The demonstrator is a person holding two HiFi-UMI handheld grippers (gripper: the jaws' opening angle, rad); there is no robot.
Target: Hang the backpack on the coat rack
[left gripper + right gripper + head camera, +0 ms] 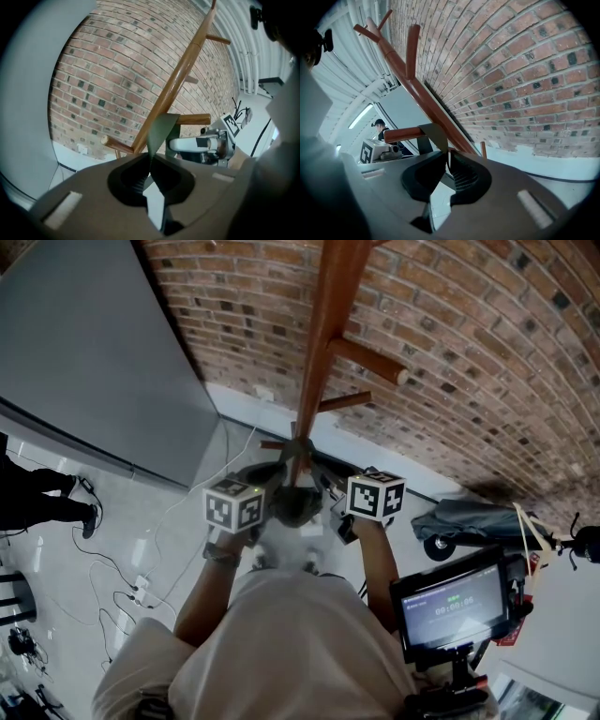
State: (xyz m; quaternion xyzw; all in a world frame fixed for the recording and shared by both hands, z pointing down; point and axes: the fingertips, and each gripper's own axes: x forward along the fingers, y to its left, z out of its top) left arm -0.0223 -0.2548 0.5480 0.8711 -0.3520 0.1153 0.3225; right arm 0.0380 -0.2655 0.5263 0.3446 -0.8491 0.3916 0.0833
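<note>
1. At left, the left gripper (151,164) is clamped on an olive-green fabric strap (161,131), which loops over a short wooden peg (194,119).
2. Centrally, the grey fabric backpack (292,505) sits between both grippers, against the tall brown wooden coat rack (323,334) before a red brick wall (469,334).
3. At right, the right gripper (447,161) has jaws a narrow slit apart, the strap at their tips, not visibly pinched.

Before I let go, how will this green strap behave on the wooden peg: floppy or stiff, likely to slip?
Probably floppy: the strap bends sharply over the peg. The peg looks smooth and polished, so the strap could slide; seating it near the pole seems safer.
</note>
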